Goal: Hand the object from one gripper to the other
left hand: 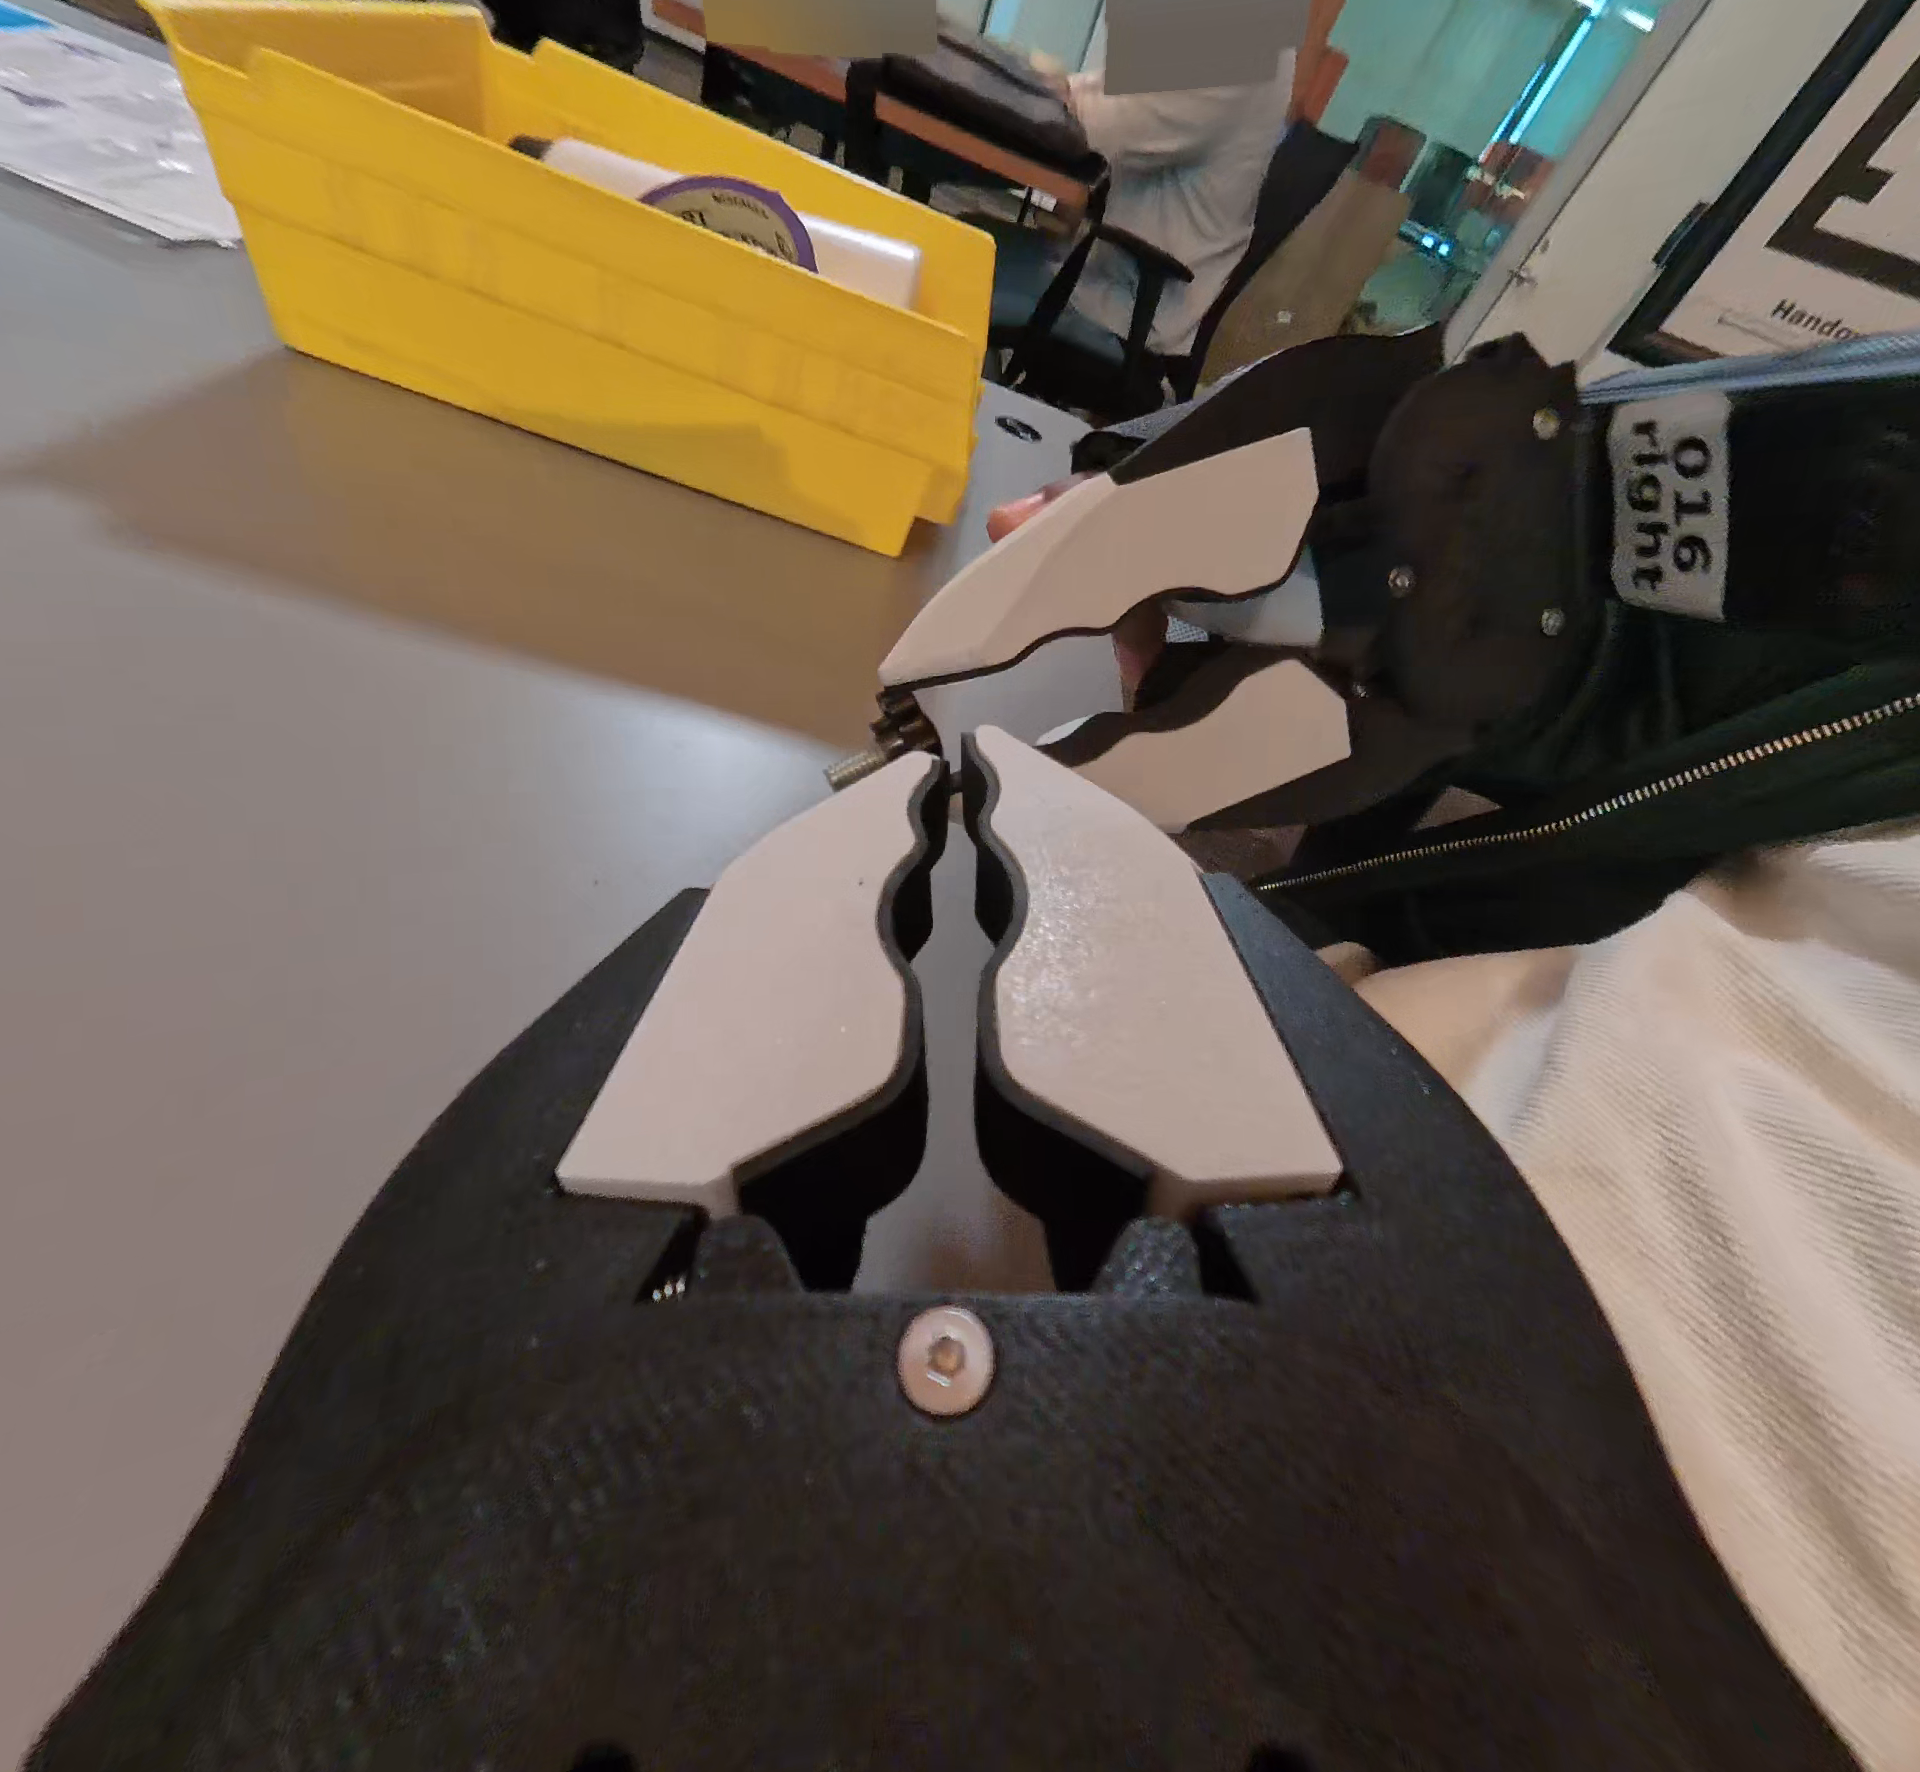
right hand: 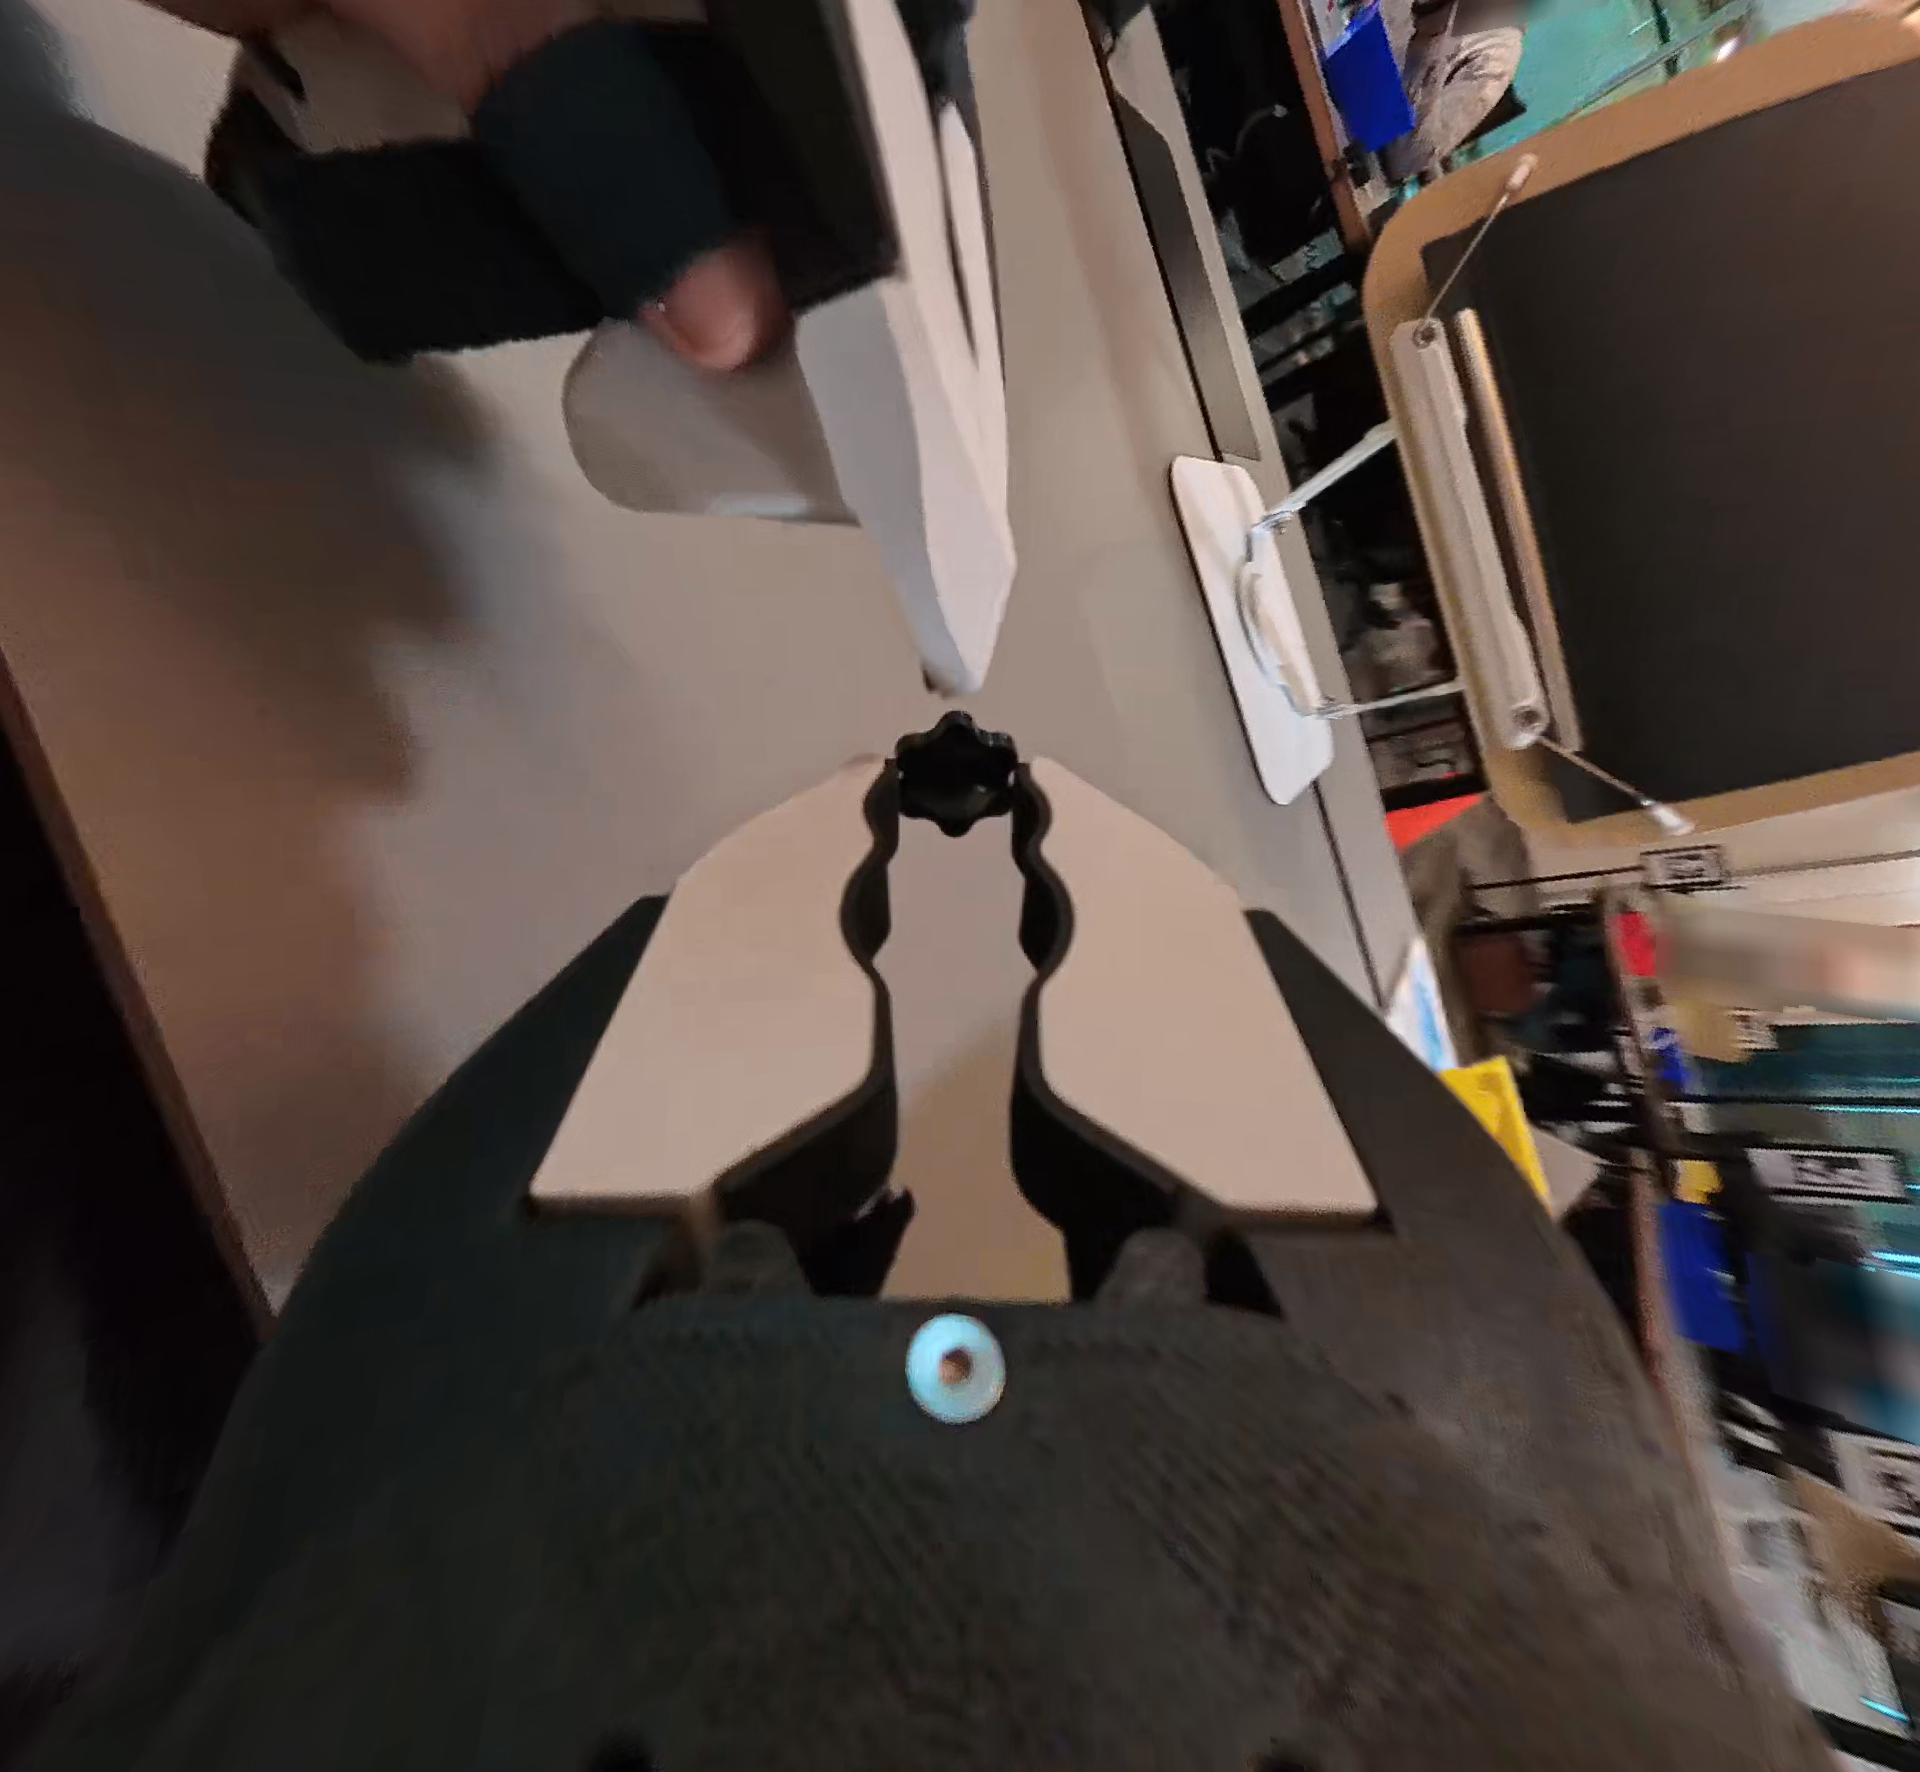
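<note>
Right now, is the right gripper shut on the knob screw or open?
Shut on it. In the right wrist view the right gripper pinches the black knob screw between its fingertips, pads touching the knob's sides.

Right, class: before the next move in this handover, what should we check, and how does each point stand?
1. Giver's grip: ok. The right gripper is shut on the black star knob at its fingertips.
2. Receiver empty: ok. The left gripper holds nothing.
3. Receiver open enough: not ok. Its jaws are nearly closed, with only a slit between the tips.
4. Approach: ok. The left tips are close to the knob, and the right wrist view shows a small gap, no contact.
5. Grasp spot: cannot tell. The threaded stud sticks out past the left finger, but its line-up with the slit is unclear.
6. Drop safety: ok. The grey table lies below.
</note>
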